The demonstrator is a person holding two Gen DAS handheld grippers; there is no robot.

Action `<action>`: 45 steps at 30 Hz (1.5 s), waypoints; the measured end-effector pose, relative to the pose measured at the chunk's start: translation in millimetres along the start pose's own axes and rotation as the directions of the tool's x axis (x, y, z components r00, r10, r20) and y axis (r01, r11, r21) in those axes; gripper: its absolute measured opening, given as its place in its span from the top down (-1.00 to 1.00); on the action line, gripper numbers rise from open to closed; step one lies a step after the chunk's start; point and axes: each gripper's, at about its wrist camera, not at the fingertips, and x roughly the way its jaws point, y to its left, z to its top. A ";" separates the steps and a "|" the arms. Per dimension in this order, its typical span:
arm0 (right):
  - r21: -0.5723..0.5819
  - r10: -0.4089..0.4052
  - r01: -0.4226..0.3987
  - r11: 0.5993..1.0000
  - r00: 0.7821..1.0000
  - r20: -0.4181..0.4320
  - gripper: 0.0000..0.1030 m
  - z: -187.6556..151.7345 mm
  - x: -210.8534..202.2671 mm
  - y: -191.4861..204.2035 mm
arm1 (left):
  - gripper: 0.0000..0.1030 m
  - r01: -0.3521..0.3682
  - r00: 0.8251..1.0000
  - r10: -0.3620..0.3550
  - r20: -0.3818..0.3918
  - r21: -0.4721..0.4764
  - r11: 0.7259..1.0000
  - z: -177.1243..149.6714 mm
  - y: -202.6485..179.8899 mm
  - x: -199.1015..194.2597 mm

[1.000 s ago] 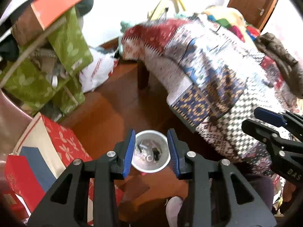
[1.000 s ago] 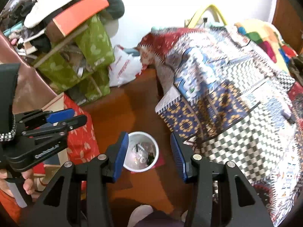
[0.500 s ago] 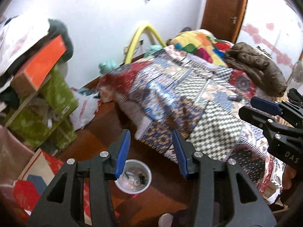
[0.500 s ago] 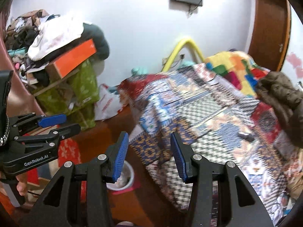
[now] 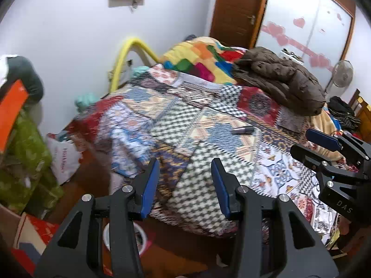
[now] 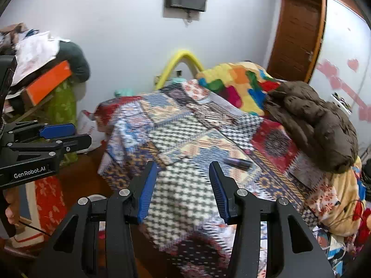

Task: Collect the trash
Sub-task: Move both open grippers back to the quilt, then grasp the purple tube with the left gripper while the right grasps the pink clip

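My left gripper [image 5: 185, 185] is open and empty, held over the near corner of the bed's patchwork quilt [image 5: 185, 125]. My right gripper [image 6: 183, 185] is also open and empty, over the same checkered patch [image 6: 185, 139]. A small dark tube-like object [image 5: 243, 130] lies on the quilt beyond both grippers, also seen in the right wrist view [image 6: 237, 162]. The white trash bin [image 5: 106, 234] stands on the wooden floor by the bed corner, mostly hidden behind my left gripper's arm; only its rim [image 6: 95, 197] shows in the right wrist view. Each gripper appears at the edge of the other's view.
A brown jacket [image 5: 278, 78] and a bright blanket [image 5: 197, 58] lie at the bed's far end. Green bags [image 5: 25, 162], a white plastic bag [image 5: 62, 159] and a red floral box [image 6: 48, 203] crowd the floor on the left. A wooden door [image 5: 236, 9] is behind the bed.
Both views have swung up from the bin on the floor to the bed top. The bin has slid to the lower left. The left gripper's jaws stand a little wider.
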 end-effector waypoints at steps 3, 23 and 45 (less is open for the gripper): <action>0.025 -0.026 0.026 0.999 1.000 -0.008 0.16 -3.0 5.0 -26.1 | 0.12 0.025 1.000 -0.025 -0.015 0.026 0.999 12.1 -22.4 22.5; 0.251 -0.131 0.168 0.953 0.979 -0.158 0.15 -35.6 111.4 -206.5 | 0.12 0.229 0.948 -0.165 -0.272 0.225 0.947 56.1 -154.8 267.0; 0.305 -0.077 0.143 0.942 0.973 -0.219 0.15 -45.5 192.5 -247.8 | 0.10 0.303 0.931 -0.177 -0.320 0.403 0.864 53.0 -197.6 380.5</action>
